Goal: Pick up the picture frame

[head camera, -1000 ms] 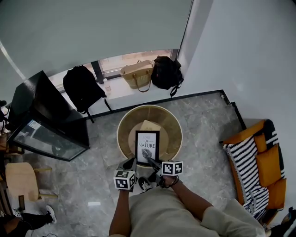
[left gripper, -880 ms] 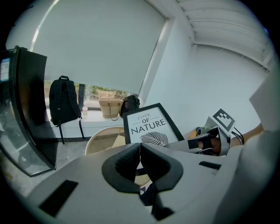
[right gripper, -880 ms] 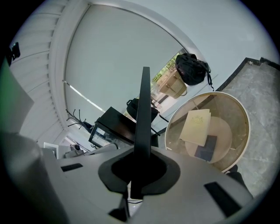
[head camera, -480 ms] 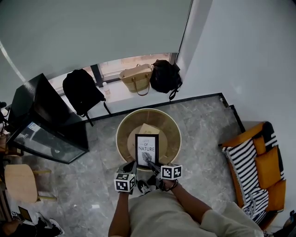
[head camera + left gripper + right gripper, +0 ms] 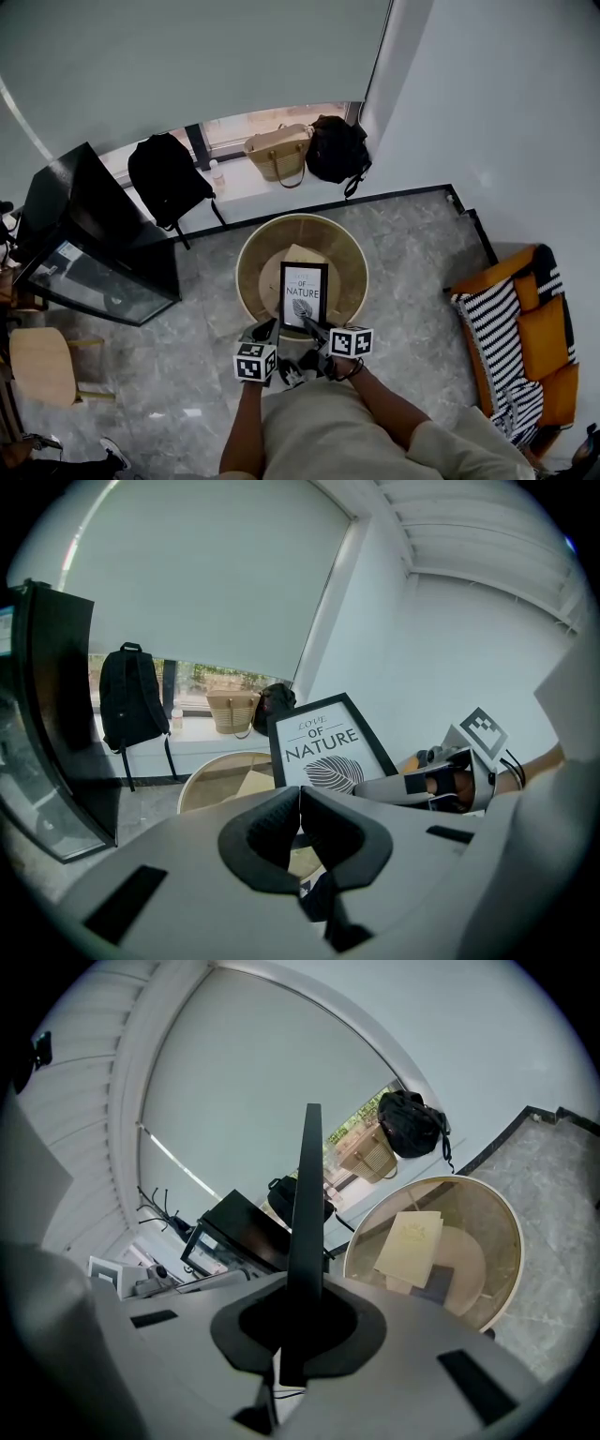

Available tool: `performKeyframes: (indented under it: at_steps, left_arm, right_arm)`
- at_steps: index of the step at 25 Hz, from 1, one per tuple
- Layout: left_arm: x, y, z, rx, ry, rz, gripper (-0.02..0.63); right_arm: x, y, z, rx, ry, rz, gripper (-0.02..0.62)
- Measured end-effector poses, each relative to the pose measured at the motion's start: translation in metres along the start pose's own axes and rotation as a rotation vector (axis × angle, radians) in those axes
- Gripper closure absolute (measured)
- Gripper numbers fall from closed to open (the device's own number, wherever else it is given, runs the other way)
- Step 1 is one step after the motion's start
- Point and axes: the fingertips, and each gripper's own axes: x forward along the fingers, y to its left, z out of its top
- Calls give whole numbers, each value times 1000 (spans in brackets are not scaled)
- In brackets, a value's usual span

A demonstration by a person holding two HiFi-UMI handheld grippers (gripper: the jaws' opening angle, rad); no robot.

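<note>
A black picture frame point(image 5: 303, 295) with a white "LOVE OF NATURE" leaf print hangs upright over the round table point(image 5: 352, 253). My right gripper point(image 5: 314, 330) is shut on its lower right corner. Seen edge-on in the right gripper view, the frame point(image 5: 305, 1194) rises as a thin dark strip from between the closed jaws of my right gripper point(image 5: 292, 1321). In the left gripper view the frame point(image 5: 326, 747) faces the camera, tilted, with the right gripper point(image 5: 375, 787) gripping its corner. My left gripper point(image 5: 267, 330) point(image 5: 300, 832) is shut on nothing, just left of the frame.
A beige card point(image 5: 302, 255) point(image 5: 410, 1237) lies on the round table. A black cabinet point(image 5: 89, 244) stands at left. A black backpack point(image 5: 167, 178), a woven bag point(image 5: 278, 150) and a black bag point(image 5: 337, 147) sit on the window ledge. A striped sofa point(image 5: 520, 337) is at right.
The frame with the right gripper on it has shifted slightly right and up. The left gripper stays put.
</note>
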Motion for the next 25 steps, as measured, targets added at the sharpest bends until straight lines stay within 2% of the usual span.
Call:
performKeyframes:
  at_steps: [13,25]
  left_arm:
    - [-6,6,-9,-40,-4,11,586]
    - [-6,1,-13,-30,9,18,586]
  right_arm:
    - [-4,-6,-8,24,-6,-12,554]
    - [-4,-7,-9,31,0,-5,554]
